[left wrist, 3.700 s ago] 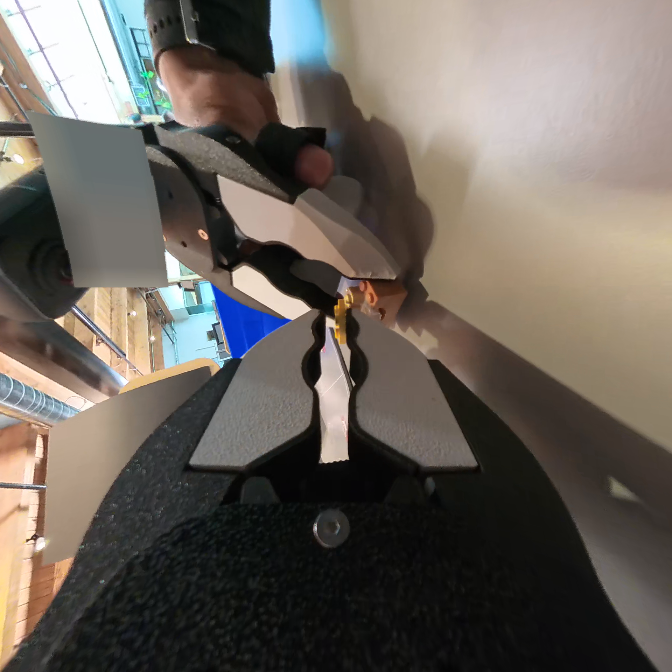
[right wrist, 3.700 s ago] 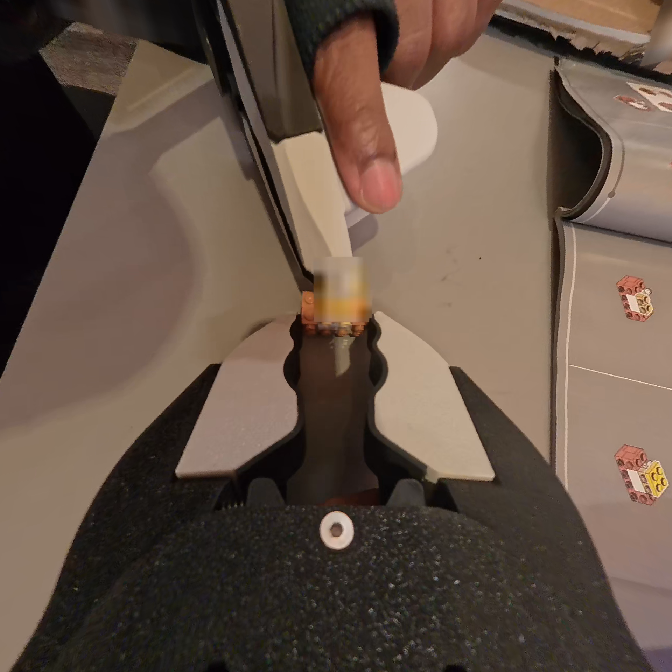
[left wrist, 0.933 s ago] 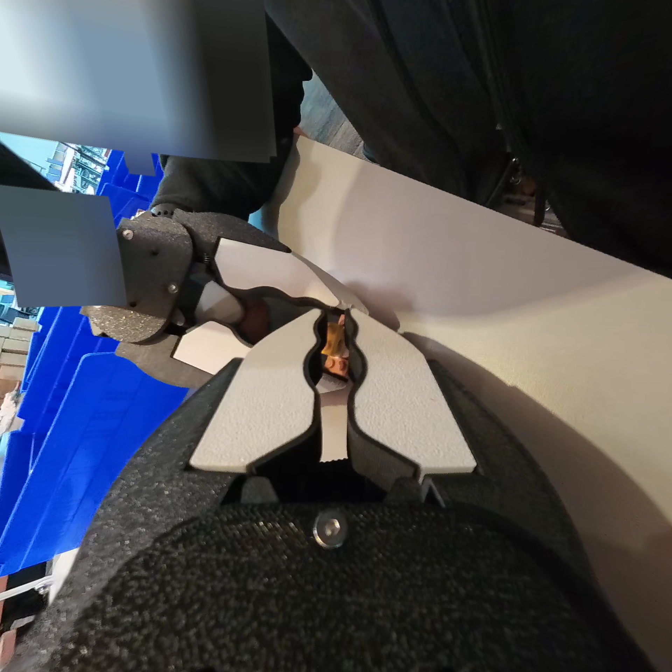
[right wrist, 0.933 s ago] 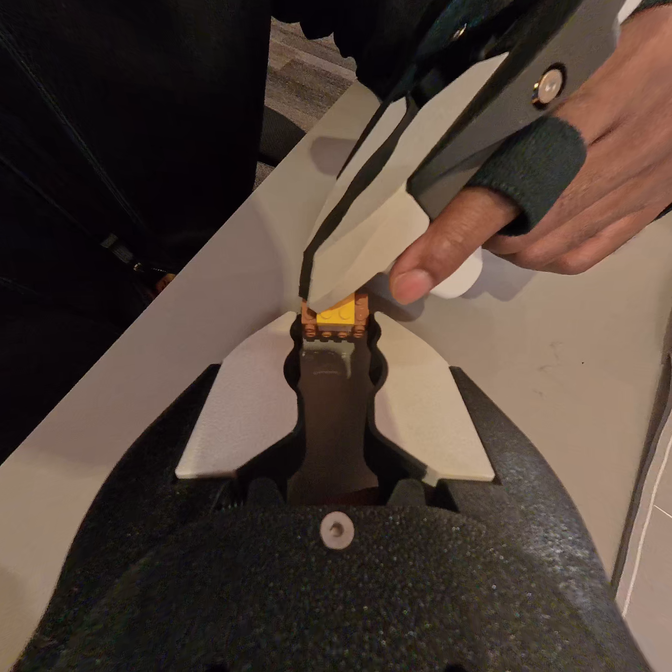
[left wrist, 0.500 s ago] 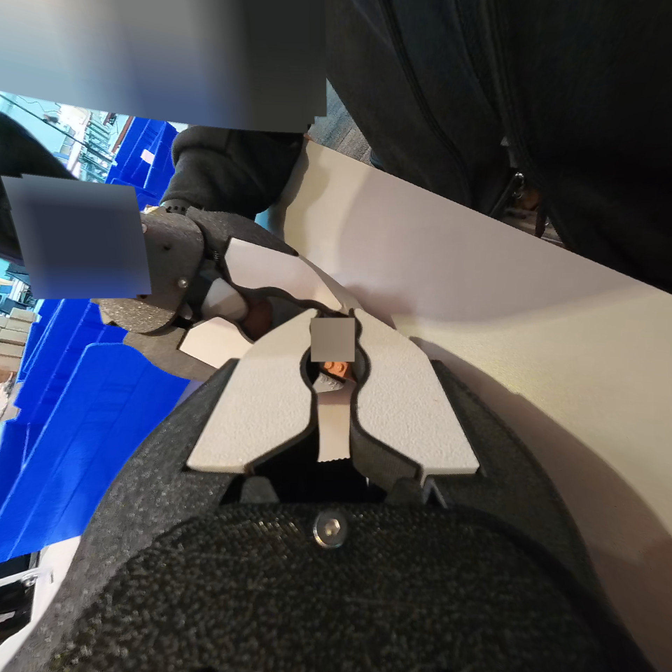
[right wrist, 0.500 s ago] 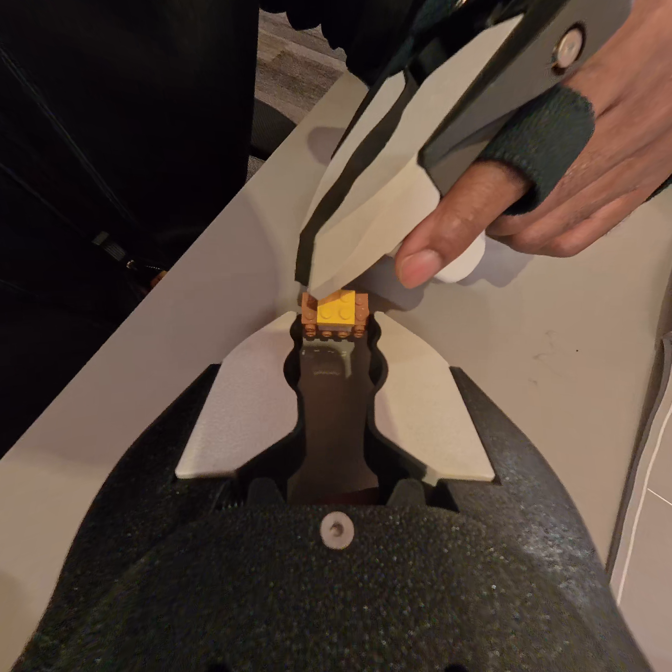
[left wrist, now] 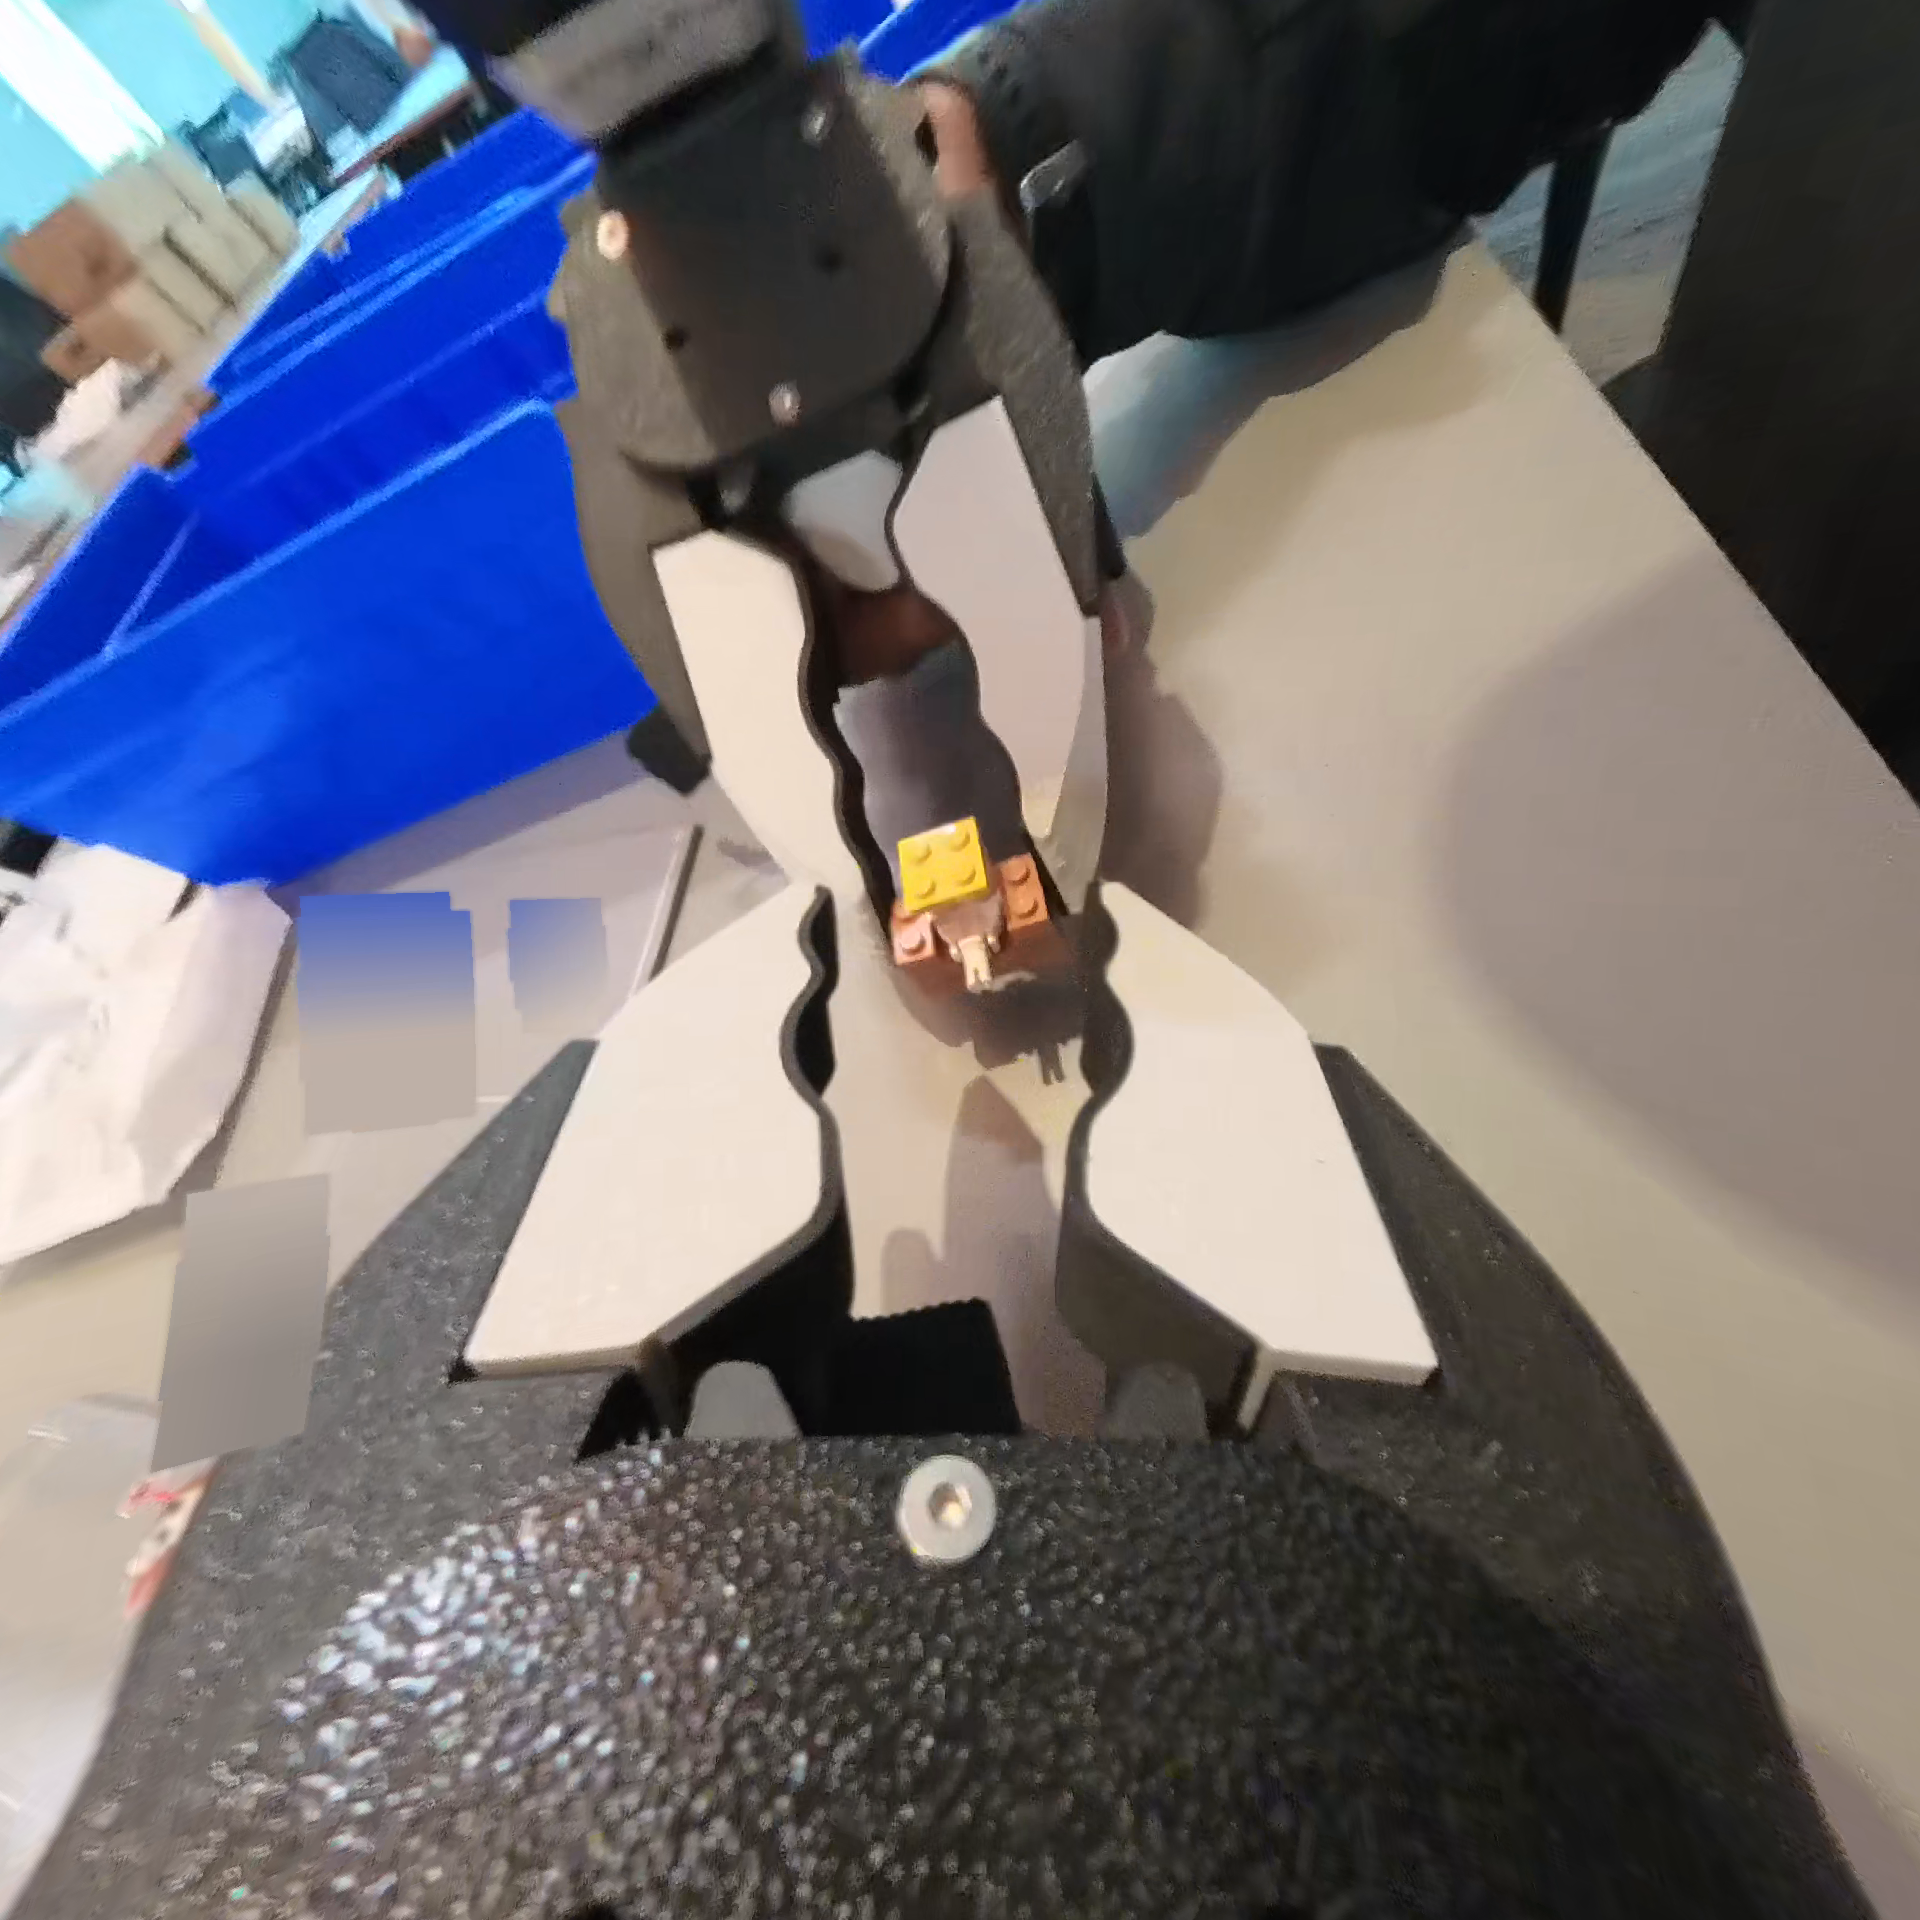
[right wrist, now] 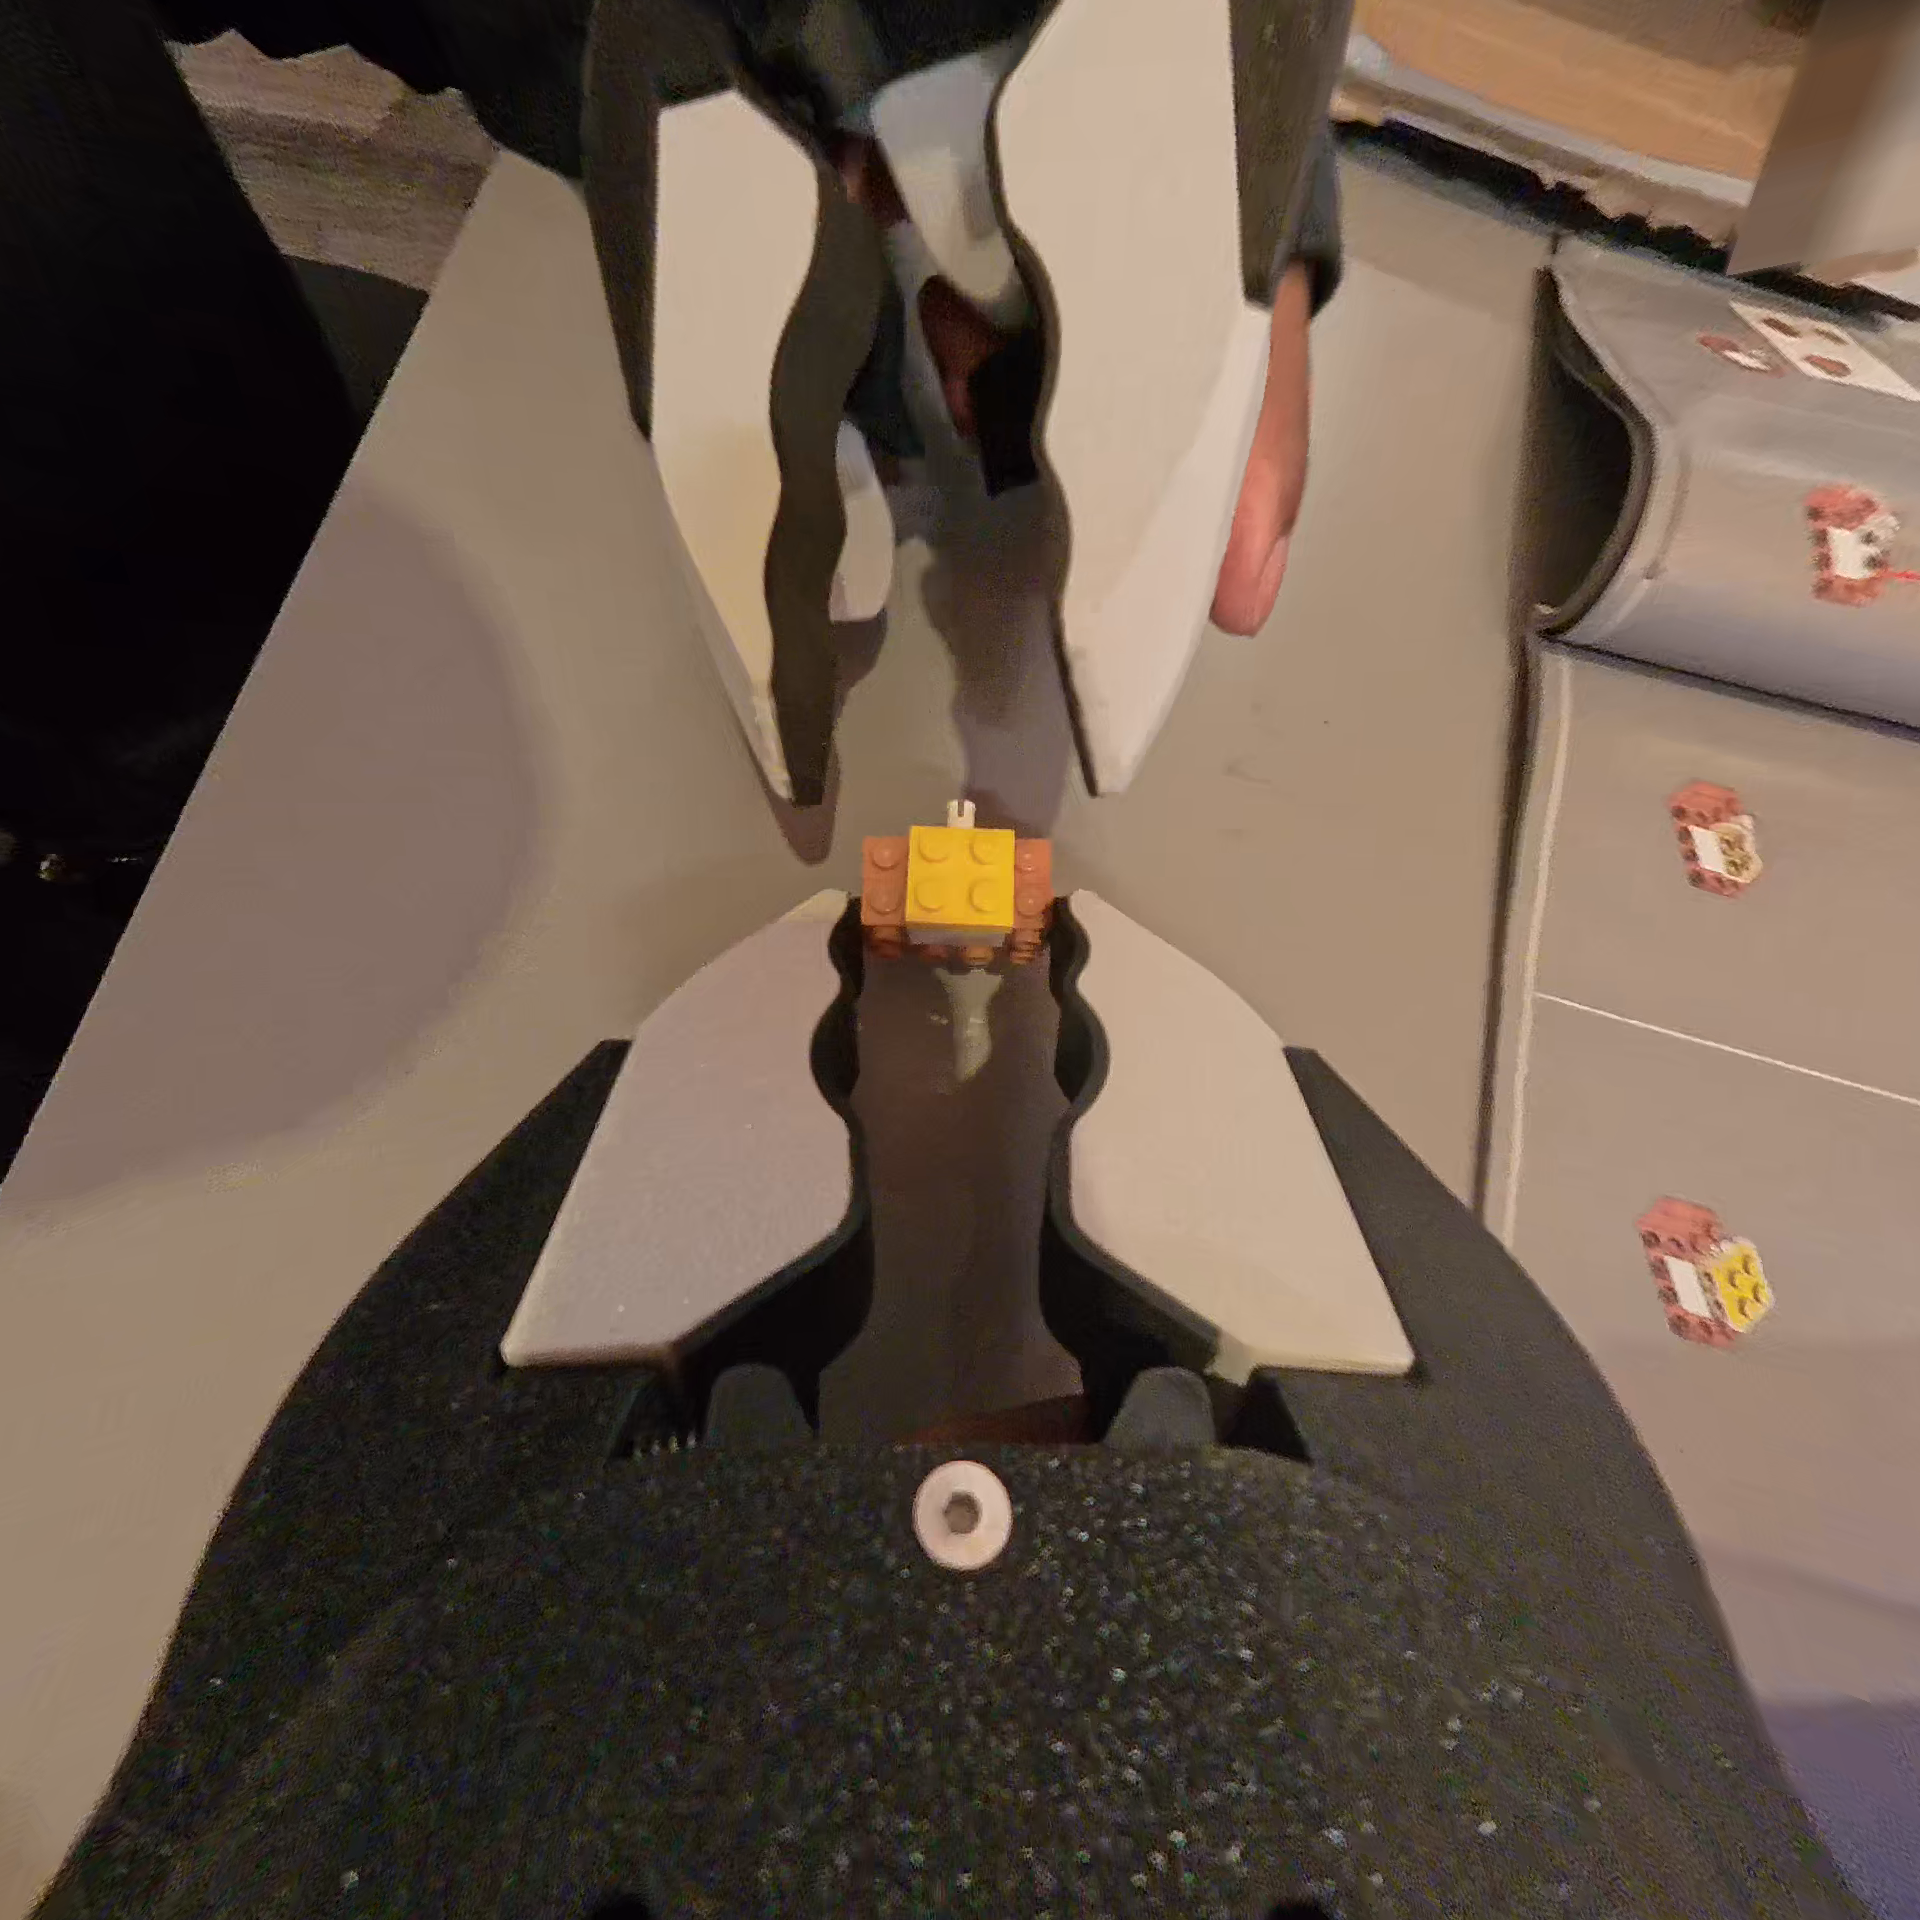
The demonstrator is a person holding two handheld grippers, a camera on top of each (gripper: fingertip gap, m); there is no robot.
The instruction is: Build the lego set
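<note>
My right gripper (right wrist: 953, 920) is shut on a small brick build (right wrist: 957, 883), its pads on the two brown ends. The build is a brown base with a yellow four-stud brick (right wrist: 959, 875) on top and a pale piece with a small pin under the yellow one. It is held above the beige table (right wrist: 312, 831). My left gripper (left wrist: 961, 914) is open and faces it. Its tips stand either side of the build's near end (left wrist: 971, 904) without pressing on it. In the right wrist view the left gripper's fingers (right wrist: 1132, 582) end just short of the build.
Blue bins (left wrist: 312, 623) stand behind the right gripper's body, and white papers (left wrist: 104, 1039) lie at the left. A grey mat (right wrist: 1714, 1039) printed with pictures of brick builds lies to the right. A person in dark clothing stands at the table's far edge. Both grippers' tips are close together, under 4 cm apart.
My left gripper was shut on the yellow brick against the brown base. It has opened and drawn back, leaving the yellow brick on the build. The right gripper has kept its grip.
</note>
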